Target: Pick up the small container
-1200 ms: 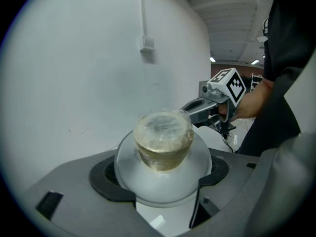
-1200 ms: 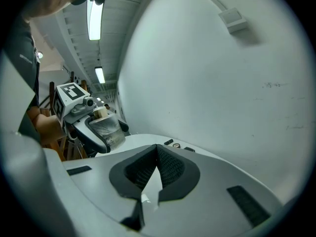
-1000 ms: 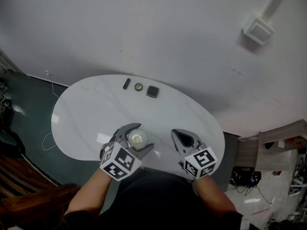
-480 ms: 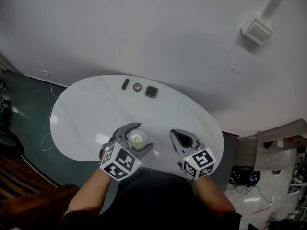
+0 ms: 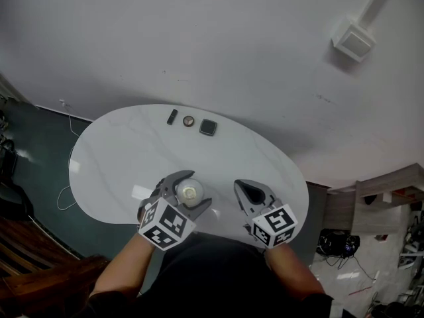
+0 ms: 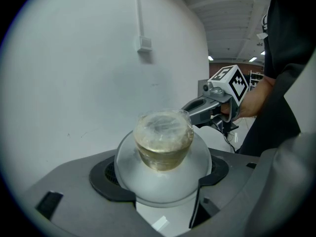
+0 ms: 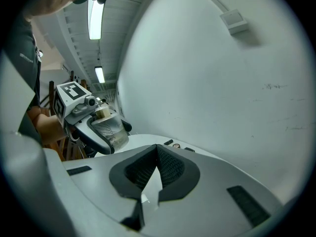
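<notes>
**Your left claw (image 5: 192, 184) pinches the small container (image 5: 190, 192)**

Nearest you, your left forearm (image 5: 122, 267) and right forearm (image 5: 295, 270) come up from the bottom of the head view. Each carries a claw over the near edge of the white table (image 5: 119, 151).

In the left gripper view, the jaws of your left claw are closed on the sides of the small container. It is a clear cup with pale yellowish contents and a filmy cover across its top, and it stands upright between the dark pads. No view lets you tell whether its base rests on the tabletop or hangs just above it.

Just beside it, your right claw (image 5: 241, 187) holds nothing. The right gripper view shows its ribbed pads pressed together at the tips, with only a narrow pale wedge open behind that meeting point. The two claws are near each other but apart, and both point away from you.

At the far edge of the table, three small things lie in a row, close but not touching:
- a dark bar (image 5: 172, 116)
- a round disc (image 5: 189, 120)
- a dark square (image 5: 208, 127)

Beyond them is the white wall (image 5: 218, 38), which carries a white box (image 5: 349, 40) at upper right. Left of the table, a thin white cable (image 5: 65, 194) trails over the dark green floor (image 5: 36, 144).
</notes>
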The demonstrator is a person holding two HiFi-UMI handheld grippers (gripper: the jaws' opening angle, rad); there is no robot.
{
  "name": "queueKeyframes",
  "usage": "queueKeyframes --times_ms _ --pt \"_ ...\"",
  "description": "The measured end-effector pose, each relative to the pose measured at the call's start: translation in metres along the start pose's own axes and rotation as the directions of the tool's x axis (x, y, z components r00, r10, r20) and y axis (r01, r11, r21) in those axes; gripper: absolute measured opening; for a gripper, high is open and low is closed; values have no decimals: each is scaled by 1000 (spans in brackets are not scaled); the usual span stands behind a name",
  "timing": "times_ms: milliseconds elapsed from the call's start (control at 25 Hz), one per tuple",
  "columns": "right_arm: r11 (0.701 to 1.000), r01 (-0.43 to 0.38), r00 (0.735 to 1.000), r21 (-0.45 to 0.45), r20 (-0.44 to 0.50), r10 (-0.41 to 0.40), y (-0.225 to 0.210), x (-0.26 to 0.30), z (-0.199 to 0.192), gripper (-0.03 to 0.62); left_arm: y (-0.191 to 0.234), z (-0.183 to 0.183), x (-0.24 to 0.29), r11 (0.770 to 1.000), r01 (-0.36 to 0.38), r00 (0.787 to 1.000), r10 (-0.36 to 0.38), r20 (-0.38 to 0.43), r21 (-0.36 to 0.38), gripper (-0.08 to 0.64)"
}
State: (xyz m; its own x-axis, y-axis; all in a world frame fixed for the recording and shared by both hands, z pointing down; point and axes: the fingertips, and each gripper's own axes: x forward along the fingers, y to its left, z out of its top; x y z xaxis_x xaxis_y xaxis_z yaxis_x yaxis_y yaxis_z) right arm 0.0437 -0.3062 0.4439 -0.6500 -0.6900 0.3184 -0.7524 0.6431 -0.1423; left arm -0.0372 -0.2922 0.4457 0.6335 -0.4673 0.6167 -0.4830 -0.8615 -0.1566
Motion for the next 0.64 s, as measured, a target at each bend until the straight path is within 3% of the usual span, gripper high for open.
queueKeyframes --times_ms 640 --pt "1000 0 1000 -3 0 0 0 1 0 -4 3 1 0 1000 -9 1000 9 5 -2 344"
